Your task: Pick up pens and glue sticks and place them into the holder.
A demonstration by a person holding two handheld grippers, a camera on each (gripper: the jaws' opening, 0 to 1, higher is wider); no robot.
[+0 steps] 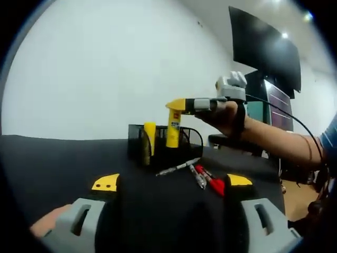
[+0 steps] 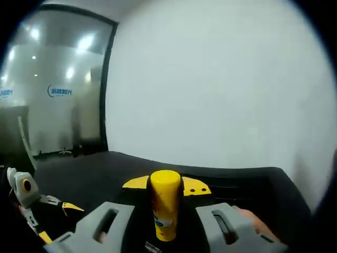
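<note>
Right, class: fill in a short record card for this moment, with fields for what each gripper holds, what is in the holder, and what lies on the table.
right gripper: shut on a yellow glue stick, held upright over the holder
left gripper: open, holding nothing, low over the black table
holder: black mesh, one yellow glue stick inside
on table: silver pen, red pen, another pen beside it
left to place: the three pens

Yellow glue stick (image 2: 166,203) — black mesh holder (image 1: 163,142), red pen (image 1: 210,181), black table (image 1: 63,168), white wall (image 1: 105,68).
</note>
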